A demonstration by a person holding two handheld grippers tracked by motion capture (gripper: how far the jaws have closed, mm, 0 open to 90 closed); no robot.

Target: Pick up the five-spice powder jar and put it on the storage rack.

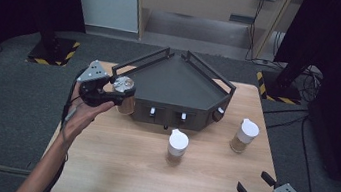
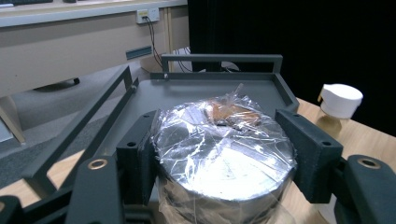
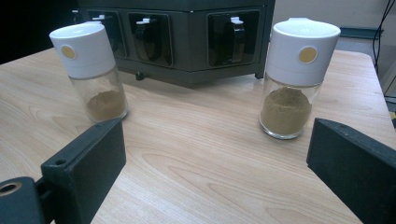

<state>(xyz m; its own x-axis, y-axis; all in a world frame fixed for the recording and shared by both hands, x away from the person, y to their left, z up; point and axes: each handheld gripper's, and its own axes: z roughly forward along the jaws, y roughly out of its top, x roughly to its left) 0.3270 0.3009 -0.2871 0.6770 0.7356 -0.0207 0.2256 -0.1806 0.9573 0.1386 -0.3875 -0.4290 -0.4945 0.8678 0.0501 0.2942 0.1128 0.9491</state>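
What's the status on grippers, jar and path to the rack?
Left gripper shut on foil-capped jar, lifted at rack edge. Right gripper open, empty. Two white-capped shakers stand apart, not in the way.

Two spice jars (image 1: pixel 177 146) (image 1: pixel 244 135) stand before the rack (image 1: pixel 175 84) on the table (image 1: pixel 123 165).

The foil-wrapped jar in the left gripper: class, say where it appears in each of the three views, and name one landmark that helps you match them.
High view: foil-wrapped jar at left, in the left gripper, beside the dark rack.
Left gripper view: jar at centre, clamped between the jaws.
Right gripper view: jar not in it.
Shared landmark: the dark rack.
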